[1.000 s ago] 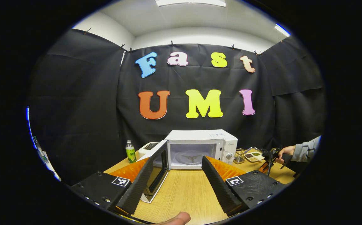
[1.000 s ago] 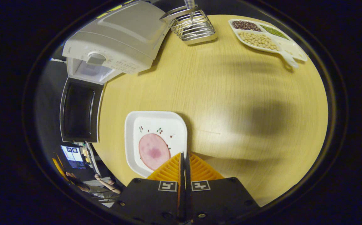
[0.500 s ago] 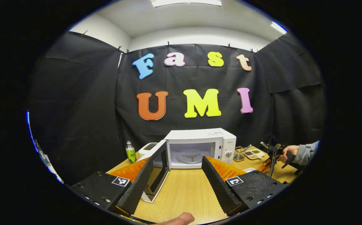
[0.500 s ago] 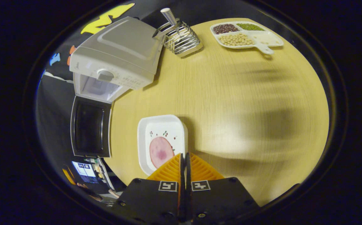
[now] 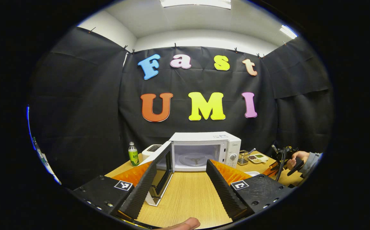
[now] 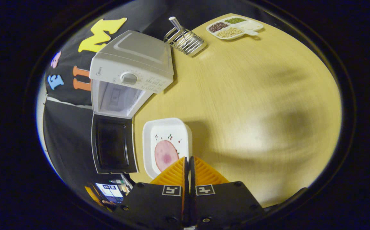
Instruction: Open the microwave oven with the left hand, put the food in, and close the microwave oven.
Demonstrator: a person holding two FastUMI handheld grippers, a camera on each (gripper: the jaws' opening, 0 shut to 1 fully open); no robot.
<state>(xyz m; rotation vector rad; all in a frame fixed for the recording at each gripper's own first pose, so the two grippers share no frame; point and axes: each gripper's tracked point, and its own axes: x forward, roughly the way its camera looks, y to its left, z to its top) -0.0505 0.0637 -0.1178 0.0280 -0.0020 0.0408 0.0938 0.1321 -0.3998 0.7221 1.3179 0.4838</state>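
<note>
step two, loading: microwave (image 6: 130, 68) door (image 6: 113, 147) open, right gripper (image 6: 188, 159) clamped on ham plate (image 6: 167, 143) beside door, left gripper (image 5: 180, 179) wide; next, plate into cavity.

Matt wood-grain table (image 6: 236, 95) — glossy white plate (image 6: 167, 127), wire-metal rack (image 6: 186, 41).

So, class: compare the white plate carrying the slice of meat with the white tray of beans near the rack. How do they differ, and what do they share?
The plate is squarish and undivided; the tray is split into compartments and has a short handle. The plate carries one pink slice of meat; the tray holds separate heaps of dark, green and pale beans. The plate is clamped at its edge by the right gripper; the tray rests free on the table beside the wire rack. Both are white and shallow.
</note>
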